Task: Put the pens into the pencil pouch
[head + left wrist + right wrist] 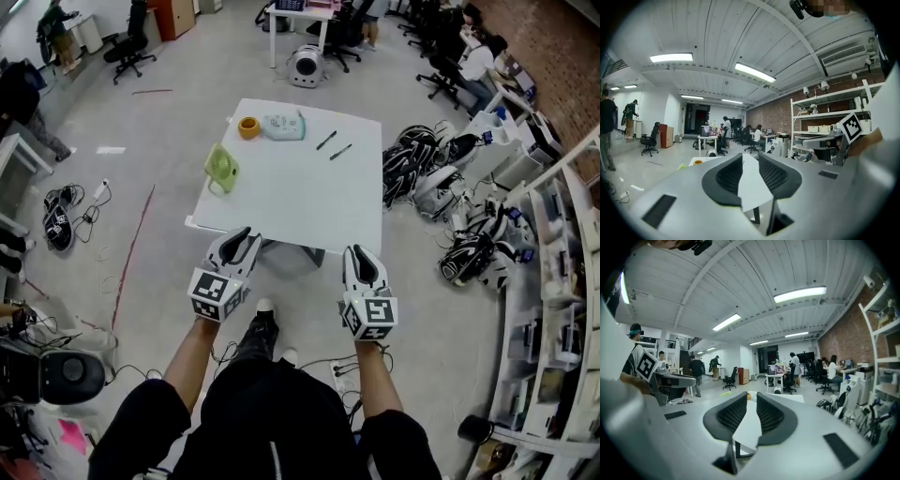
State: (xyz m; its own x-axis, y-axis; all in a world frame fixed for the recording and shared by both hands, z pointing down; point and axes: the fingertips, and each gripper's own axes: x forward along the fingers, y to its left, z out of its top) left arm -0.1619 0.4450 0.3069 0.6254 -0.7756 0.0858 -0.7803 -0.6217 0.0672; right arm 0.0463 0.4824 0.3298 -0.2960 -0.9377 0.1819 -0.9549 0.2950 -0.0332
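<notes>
Two dark pens lie side by side near the far right of the white table. To their left lies the pale teal pencil pouch. My left gripper hovers at the table's near edge, well short of the pens. Its jaws stand a little apart with nothing between them, and the table shows through the gap in the left gripper view. My right gripper is level with it at the near right, also slightly open and empty.
An orange roll sits left of the pouch and a green object at the table's left edge. Black and white gear is piled on the floor to the right, before shelves. Cables lie at the left.
</notes>
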